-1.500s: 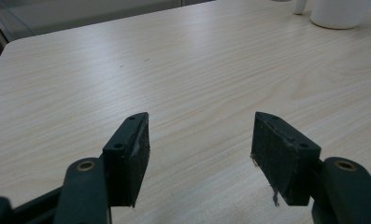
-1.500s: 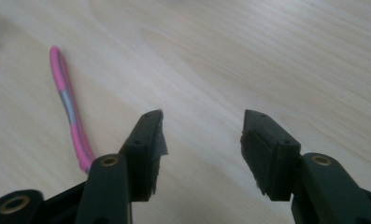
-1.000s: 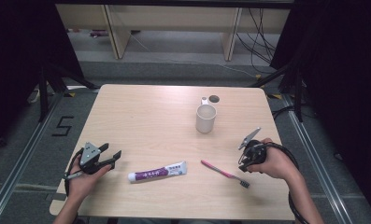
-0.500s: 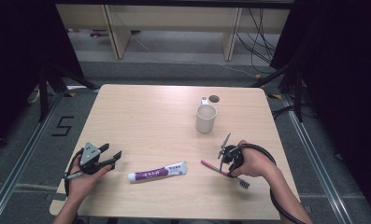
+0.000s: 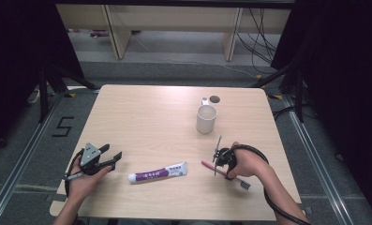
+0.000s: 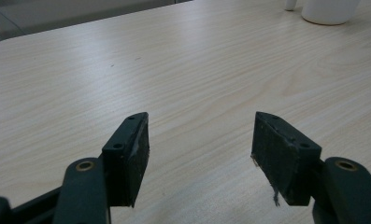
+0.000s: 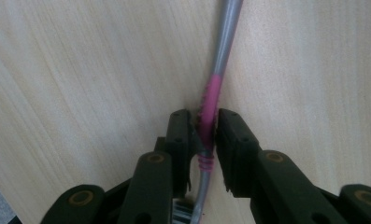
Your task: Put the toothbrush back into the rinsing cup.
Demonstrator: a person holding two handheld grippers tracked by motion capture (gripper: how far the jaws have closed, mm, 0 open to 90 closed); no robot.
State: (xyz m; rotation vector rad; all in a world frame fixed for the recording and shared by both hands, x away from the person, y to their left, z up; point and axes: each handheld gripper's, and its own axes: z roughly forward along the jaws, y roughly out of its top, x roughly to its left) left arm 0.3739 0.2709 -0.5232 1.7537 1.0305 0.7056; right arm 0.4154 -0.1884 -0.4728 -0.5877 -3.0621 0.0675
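A toothbrush (image 5: pixel 207 164) with a pink and grey handle lies on the wooden table (image 5: pixel 146 122) at the front right. My right gripper (image 5: pixel 221 168) points down over its middle. In the right gripper view the jaws (image 7: pixel 204 116) have just been closing and straddle the toothbrush handle (image 7: pixel 211 93). One pad touches it and a thin gap shows on the other side. At the front left, my left gripper (image 5: pixel 111 152) rests low over the table, open and empty (image 6: pixel 202 126). A white and purple toothpaste tube (image 5: pixel 158 172) lies between the two grippers.
A white cup (image 5: pixel 206 118) stands behind the right gripper, also seen far off in the left gripper view (image 6: pixel 330 11). A small white piece (image 5: pixel 204 100) and a dark round disc (image 5: pixel 215 99) sit behind the cup. Bare wood stretches across the left and middle of the table.
My right hand has moved left and down onto the toothbrush, and its gripper has tipped to point at the table. The left hand has stayed still.
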